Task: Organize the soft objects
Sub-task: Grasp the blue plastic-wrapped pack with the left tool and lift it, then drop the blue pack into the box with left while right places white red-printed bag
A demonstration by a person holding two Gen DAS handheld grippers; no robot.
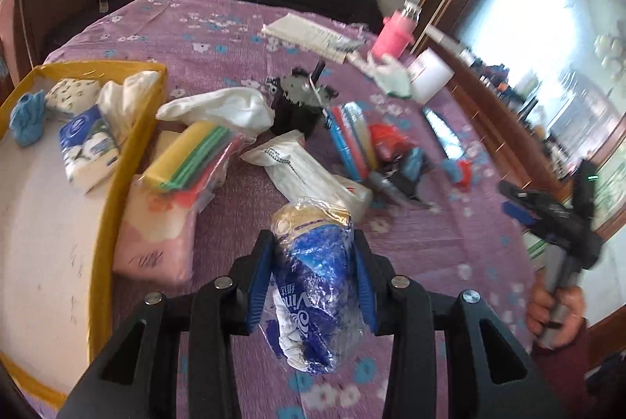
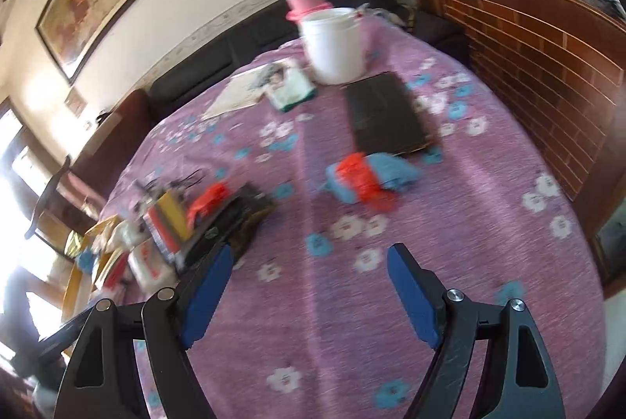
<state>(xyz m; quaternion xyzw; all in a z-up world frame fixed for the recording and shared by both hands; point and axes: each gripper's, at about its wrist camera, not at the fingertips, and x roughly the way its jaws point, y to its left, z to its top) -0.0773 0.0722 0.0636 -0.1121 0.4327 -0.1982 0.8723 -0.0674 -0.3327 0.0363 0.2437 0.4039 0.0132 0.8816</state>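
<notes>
Your left gripper (image 1: pixel 313 262) is clamped on a blue tissue pack (image 1: pixel 313 286), both pads pressing its sides, lifted above the purple floral surface (image 1: pixel 450 250). To its left sits the yellow-rimmed box (image 1: pixel 117 160), already holding a blue cloth (image 1: pixel 27 119), a patterned bundle (image 1: pixel 72 94), a blue-and-white pack (image 1: pixel 88 149) and a white cloth (image 1: pixel 125 98). Just outside the box lie a pink pillow (image 1: pixel 156 235), a sponge stack (image 1: pixel 191 155), a white bag (image 1: pixel 223 108) and a white packet (image 1: pixel 305 172). Your right gripper (image 2: pixel 309 286) hangs wide apart, nothing between its fingers, over the surface; ahead of it lies a blue cloth with red plastic (image 2: pixel 364 180), near a dark book (image 2: pixel 385 114). Motion blur softens that view.
</notes>
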